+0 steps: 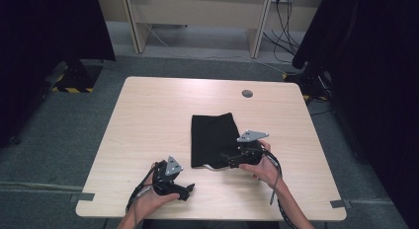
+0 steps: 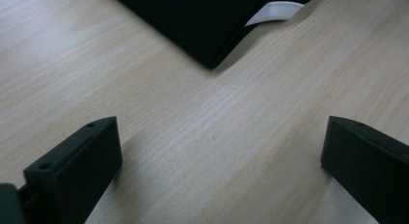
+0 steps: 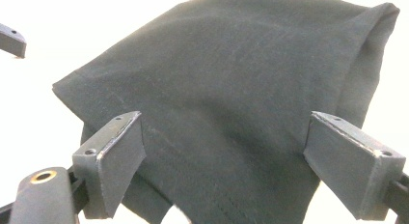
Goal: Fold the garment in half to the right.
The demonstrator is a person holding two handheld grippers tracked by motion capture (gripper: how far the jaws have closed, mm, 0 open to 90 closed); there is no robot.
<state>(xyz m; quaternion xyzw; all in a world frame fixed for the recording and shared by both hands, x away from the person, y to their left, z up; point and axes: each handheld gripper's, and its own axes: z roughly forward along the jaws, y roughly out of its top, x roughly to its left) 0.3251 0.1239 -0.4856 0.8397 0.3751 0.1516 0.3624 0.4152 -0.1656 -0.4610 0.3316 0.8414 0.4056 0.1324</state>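
Observation:
A black cloth (image 1: 214, 138) lies folded flat at the table's middle, with a white strip (image 1: 211, 167) peeking out at its near edge. My right gripper (image 1: 228, 160) hovers over the cloth's near right part. In the right gripper view its jaws (image 3: 226, 161) stand wide open, with the dark fabric (image 3: 231, 89) spread between and beyond them. My left gripper (image 1: 187, 189) rests near the table's front edge, apart from the cloth. It is open (image 2: 222, 151) over bare wood, and the cloth's corner (image 2: 202, 26) and white strip (image 2: 272, 11) lie ahead of it.
The light wooden table (image 1: 148, 120) has a grey round cable cap (image 1: 247, 94) at the back right. Tape tabs mark the front corners (image 1: 81, 196) (image 1: 340, 204). Black curtains hang at both sides; a desk and cables (image 1: 284, 21) stand behind.

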